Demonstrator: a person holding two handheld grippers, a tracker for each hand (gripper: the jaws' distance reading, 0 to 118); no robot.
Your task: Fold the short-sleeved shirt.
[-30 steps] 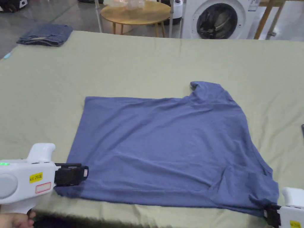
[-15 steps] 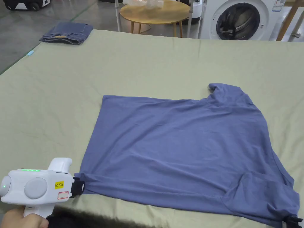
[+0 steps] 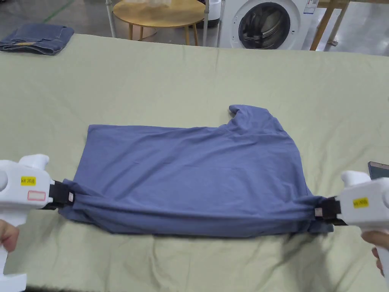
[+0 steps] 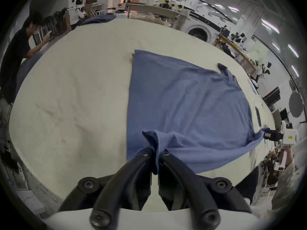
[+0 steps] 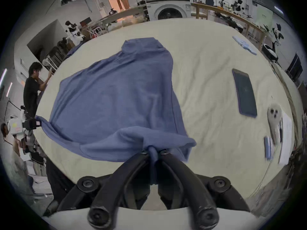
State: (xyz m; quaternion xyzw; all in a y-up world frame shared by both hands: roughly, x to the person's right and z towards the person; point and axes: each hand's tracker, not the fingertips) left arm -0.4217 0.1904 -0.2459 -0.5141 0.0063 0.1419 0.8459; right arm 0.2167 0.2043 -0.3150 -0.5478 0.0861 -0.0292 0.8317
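- Worktop: a wide surface under a pale green cover that carries everything here; the cover is creased near the front edge, so cloth dragged across it probably rucks rather than slides.
- Shirt: a blue short-sleeved shirt lying across the middle of the worktop. Its far part rests flat, with one sleeve pointing away from the person; its near edge is lifted and stretched into a sagging band between the two grippers. The cloth looks thin, light and limp: it bunches at each held point and droops between them, so it likely keeps no shape of its own and needs tension from both ends to make a straight fold line. The two near corners look like the sensible places to hold it, with enough cloth gathered that it does not slip out.
- Left gripper: at the near left corner of the shirt. In the left gripper view its fingers are drawn almost together, with a gathered tuft of blue cloth pinched between them.
- Right gripper: at the near right corner. In the right gripper view its fingers are likewise nearly closed, clamping a bunched fold of the shirt.
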